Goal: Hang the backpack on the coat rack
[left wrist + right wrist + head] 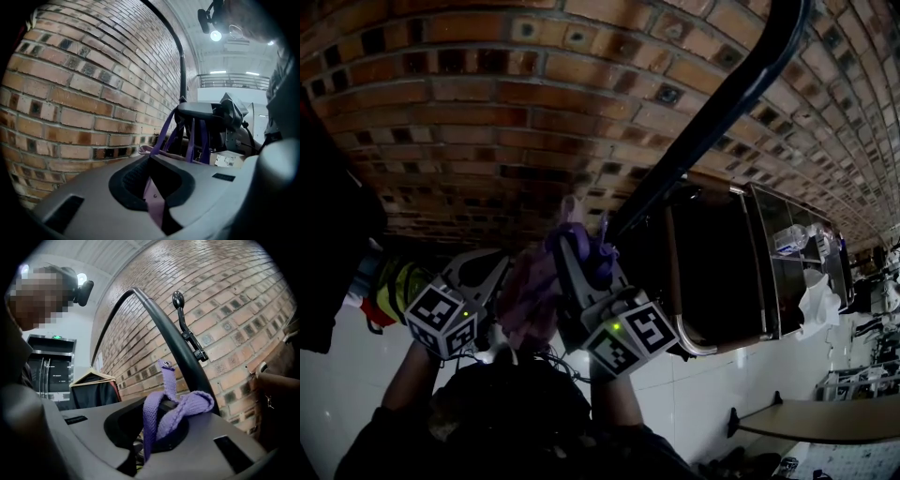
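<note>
Currently the right gripper (157, 425) is clamped shut on the backpack's purple strap (166, 380), raised just beside the black coat rack (187, 366) at the brick wall (234, 296). The left gripper (154, 199) pinches lilac fabric of the backpack (530, 300) alongside.

The brick wall (487, 94) is red-brown with dark-flecked bricks and pale mortar, and the coat rack (712, 112) is glossy black. The backpack (530, 295) is mauve-pink, its woven strap (161, 416) violet and its flat strap (157, 206) paler lilac. The left gripper (152, 185) and right gripper (154, 432) are grey with black jaw linings, their marker cubes (442, 319) black-and-white.
</note>
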Demonstrator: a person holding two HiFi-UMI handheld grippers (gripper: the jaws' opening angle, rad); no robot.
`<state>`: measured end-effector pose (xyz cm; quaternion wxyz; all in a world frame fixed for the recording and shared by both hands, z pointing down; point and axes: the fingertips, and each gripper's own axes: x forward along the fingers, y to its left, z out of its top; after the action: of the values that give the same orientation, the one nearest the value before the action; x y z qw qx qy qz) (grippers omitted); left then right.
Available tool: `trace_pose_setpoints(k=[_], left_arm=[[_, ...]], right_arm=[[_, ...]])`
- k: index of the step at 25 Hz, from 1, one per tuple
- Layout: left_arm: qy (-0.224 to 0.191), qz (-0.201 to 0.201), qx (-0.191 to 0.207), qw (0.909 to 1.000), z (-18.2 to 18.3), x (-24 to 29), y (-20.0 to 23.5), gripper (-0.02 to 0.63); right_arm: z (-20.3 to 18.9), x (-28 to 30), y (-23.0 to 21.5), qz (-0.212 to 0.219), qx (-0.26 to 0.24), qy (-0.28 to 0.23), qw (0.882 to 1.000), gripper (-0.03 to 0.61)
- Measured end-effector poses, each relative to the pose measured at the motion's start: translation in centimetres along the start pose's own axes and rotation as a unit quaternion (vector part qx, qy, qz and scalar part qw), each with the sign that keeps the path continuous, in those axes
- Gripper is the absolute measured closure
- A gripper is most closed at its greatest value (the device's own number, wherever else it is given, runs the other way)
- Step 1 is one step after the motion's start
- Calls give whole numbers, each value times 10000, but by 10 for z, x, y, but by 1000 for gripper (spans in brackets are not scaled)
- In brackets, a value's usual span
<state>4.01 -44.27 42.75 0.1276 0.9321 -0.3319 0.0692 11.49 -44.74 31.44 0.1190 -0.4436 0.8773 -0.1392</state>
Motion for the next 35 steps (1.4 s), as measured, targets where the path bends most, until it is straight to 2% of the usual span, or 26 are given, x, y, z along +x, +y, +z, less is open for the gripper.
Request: trace_pose_setpoints(k=[7, 11, 21, 26, 35], left_arm=[[-90, 79, 46, 9999, 9, 0, 10, 600], [-49, 28, 4, 10000, 7, 2, 6, 600], [26, -234, 57, 9997, -4, 7, -11, 600], [88, -294, -17, 9995, -11, 6, -16, 600], [96, -302, -20, 9995, -19, -2, -19, 600]], right_arm=[[24, -6, 4, 48, 326, -273, 9991, 580], [18, -10, -1, -25, 319, -226, 9992, 580], [-13, -26, -4, 158, -113, 1, 9998, 580], [-36, -32, -3, 358, -359, 277, 9983, 580], [-53, -29, -6, 102, -723, 282, 9969, 568]])
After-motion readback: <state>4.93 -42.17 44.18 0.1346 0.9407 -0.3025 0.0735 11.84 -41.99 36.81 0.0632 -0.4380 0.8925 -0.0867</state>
